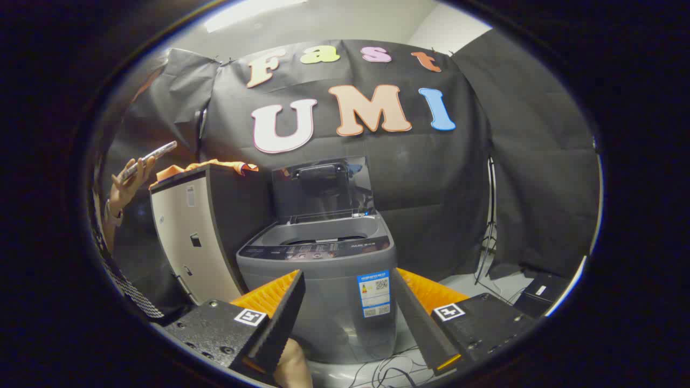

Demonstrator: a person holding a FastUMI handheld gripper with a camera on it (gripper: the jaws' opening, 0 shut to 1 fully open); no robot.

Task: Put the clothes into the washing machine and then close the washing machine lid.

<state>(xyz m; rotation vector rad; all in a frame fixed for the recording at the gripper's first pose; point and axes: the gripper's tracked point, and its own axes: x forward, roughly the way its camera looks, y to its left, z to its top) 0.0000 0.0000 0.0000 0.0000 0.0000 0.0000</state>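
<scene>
Gripper view is looking forward along the gripper [347, 307], whose jaws are standing spread wide apart and grasping nothing, with a broad gap between the two fingers [280, 318]. Part of a person's hand [294, 369] is showing low down, just beside the left finger. Filling that gap and sitting just ahead of the fingers is the washing machine [323, 280], a grey top-loader whose front is carrying a label [374, 293] and whose control strip is running across the top edge. Its lid [322, 188] is standing raised and upright at the back, leaving the tub opening uncovered; what is lying inside the tub cannot be made out. Just beside the machine, on its left, a pale cabinet [186, 242] is standing, and the orange clothes [207, 167] are lying draped over its top, well apart from the jaws. Further left, another hand [129, 180] is holding up a phone [148, 158]. Cables [388, 372] are trailing over the floor below the machine, and a stand [489, 226] is rising on the right against the dark cloth wall.
</scene>
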